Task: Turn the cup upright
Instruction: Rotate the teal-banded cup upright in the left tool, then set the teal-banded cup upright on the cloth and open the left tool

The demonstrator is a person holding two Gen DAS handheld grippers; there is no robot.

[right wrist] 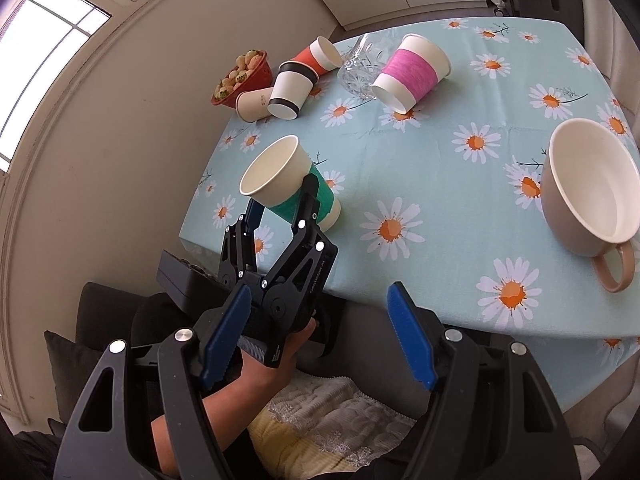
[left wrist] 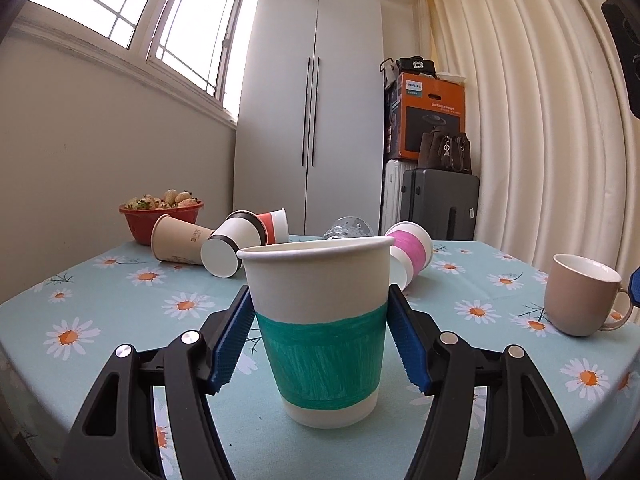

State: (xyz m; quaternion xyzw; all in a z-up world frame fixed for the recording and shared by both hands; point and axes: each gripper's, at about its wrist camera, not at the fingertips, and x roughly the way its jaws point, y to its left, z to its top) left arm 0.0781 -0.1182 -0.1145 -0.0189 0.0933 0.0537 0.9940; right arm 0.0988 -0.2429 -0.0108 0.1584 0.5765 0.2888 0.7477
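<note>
Scene: a worktop [right wrist: 440,208] covered by a pale blue cloth printed with daisies, with several cups on it.

Task cup: a white paper cup with a green band [left wrist: 320,328] stands mouth up near the worktop's near-left corner, as seen from the right wrist view, with its base on the cloth.

Left hand-held gripper [left wrist: 320,336]: its blue pads [left wrist: 232,340] sit on either side of the green-banded cup at mid-height, close against the wall. Whether they are pressing it or have just let go, I cannot tell.

Right hand-held gripper [right wrist: 316,344]: jaws wide, holding nothing, hanging off the near edge of the worktop above the person's lap.

Other cups: a pink-banded paper cup [right wrist: 410,74], a black-banded one [right wrist: 290,90], a plain beige one [right wrist: 254,104] and a red one [right wrist: 318,56] all lie on their sides toward the far-left corner, beside a toppled clear glass [right wrist: 360,70].

Mug: a beige mug [right wrist: 588,196] stands upright near the right edge.

Bowl: a red bowl of fruit [right wrist: 238,78] sits at the far-left corner.

Progress: this cup looks righted; what remains is to release it cleanly. The fallen cups suggest more may follow.
</note>
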